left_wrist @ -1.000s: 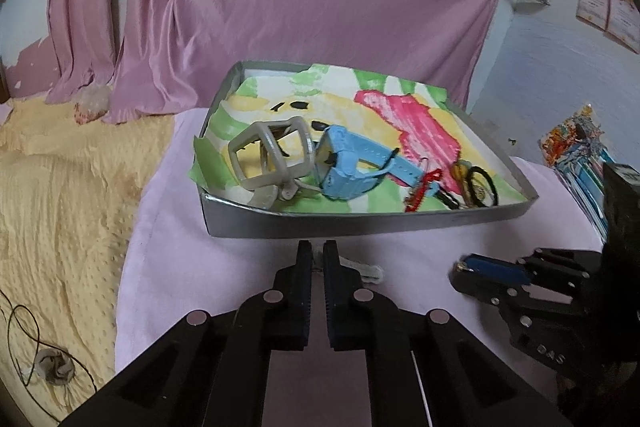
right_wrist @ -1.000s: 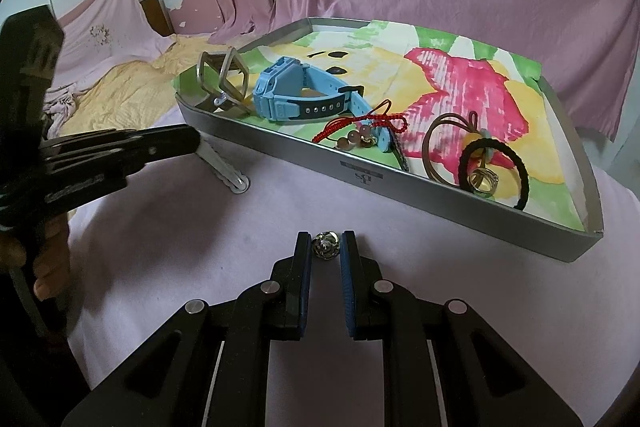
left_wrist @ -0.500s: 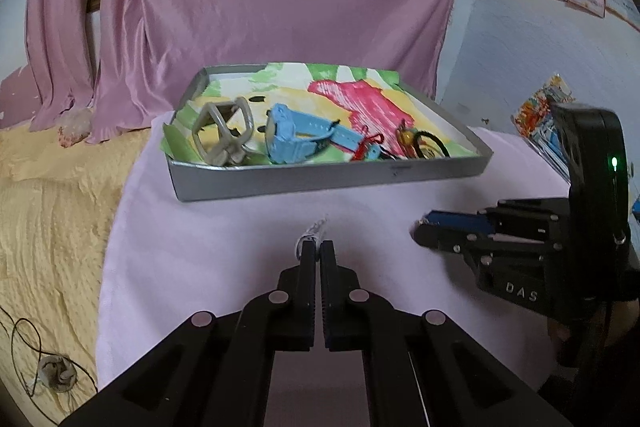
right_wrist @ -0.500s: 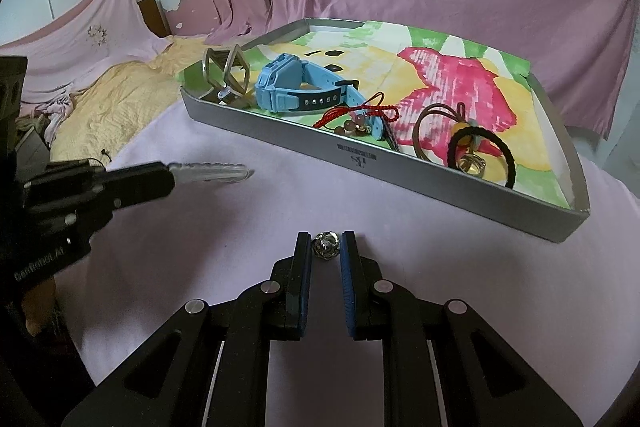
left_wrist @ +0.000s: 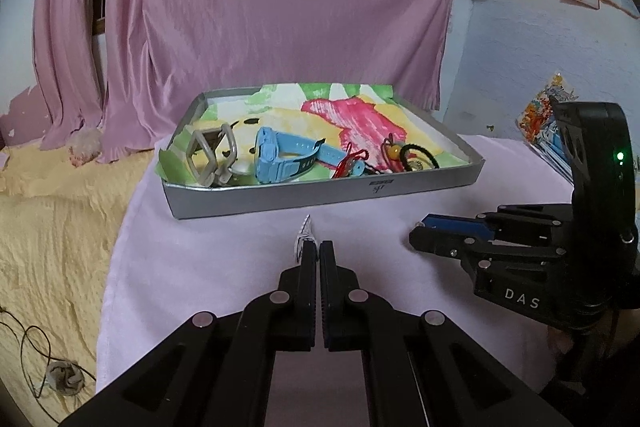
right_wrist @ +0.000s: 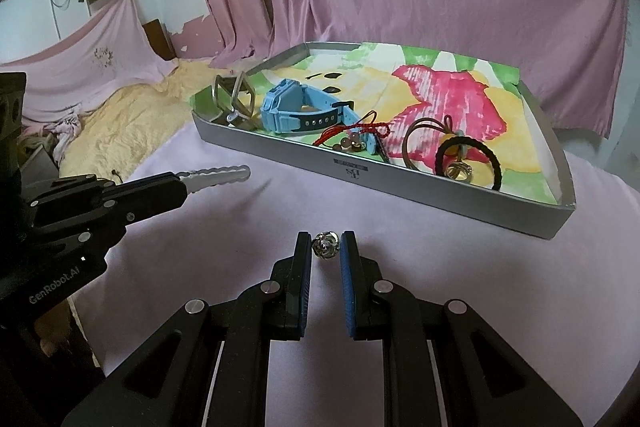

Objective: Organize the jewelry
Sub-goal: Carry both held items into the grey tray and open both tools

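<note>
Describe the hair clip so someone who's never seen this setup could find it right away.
Start at the grey tray on the pink cloth. In front of its near-left corner, the left gripper holds the hair clip in the air: a slim white bar with wavy edges, the only white piece and outside the tray.

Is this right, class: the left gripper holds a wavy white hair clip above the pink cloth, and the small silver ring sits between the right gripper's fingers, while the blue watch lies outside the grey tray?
No. The blue watch lies inside the grey tray, as the right wrist view shows. The rest stands.
</note>
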Available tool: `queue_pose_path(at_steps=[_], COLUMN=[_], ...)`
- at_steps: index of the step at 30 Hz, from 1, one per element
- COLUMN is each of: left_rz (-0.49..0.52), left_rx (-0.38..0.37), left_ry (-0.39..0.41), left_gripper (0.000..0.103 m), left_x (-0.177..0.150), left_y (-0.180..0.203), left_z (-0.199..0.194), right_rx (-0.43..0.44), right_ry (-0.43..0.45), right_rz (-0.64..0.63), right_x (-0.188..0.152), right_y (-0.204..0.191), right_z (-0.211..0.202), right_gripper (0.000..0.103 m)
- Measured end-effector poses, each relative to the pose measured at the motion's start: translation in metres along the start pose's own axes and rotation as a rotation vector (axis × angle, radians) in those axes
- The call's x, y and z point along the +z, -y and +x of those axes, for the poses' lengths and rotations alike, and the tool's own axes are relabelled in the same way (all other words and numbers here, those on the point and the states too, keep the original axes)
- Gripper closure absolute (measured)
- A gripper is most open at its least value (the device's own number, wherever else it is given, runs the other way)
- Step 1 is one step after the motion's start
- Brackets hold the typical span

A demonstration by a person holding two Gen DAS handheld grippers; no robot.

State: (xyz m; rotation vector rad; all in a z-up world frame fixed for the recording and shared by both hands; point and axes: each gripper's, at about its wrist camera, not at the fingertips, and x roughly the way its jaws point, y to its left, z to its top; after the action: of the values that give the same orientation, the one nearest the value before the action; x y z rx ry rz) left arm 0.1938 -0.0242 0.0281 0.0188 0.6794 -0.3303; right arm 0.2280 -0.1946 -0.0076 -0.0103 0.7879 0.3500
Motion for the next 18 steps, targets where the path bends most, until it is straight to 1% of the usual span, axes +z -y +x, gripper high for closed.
queue_pose_path(at_steps=[6, 13, 18], left_rz=[-0.006, -0.057, -0.097], left_rx=[0.012, 0.008, -0.003], left_ry=[0.035, 0.126, 0.178], left_gripper=[0.101, 0.101, 0.101], left_x=[0.003, 0.011, 0.025], left_y=[0.004, 0.004, 0.005], left_z=[-0.008, -0.016, -0.011], right_rx=[0.008, -0.009, -0.039], right_ry=[0.024, 0.086, 0.139], right_rz=[0.019, 0.048, 0.068], right_x=[-0.002, -0.001, 0.008], right_y=[0.006, 0.018, 0.035], right_z=[-0.005, -0.018, -0.027], right_gripper=[0.090, 0.090, 0.090])
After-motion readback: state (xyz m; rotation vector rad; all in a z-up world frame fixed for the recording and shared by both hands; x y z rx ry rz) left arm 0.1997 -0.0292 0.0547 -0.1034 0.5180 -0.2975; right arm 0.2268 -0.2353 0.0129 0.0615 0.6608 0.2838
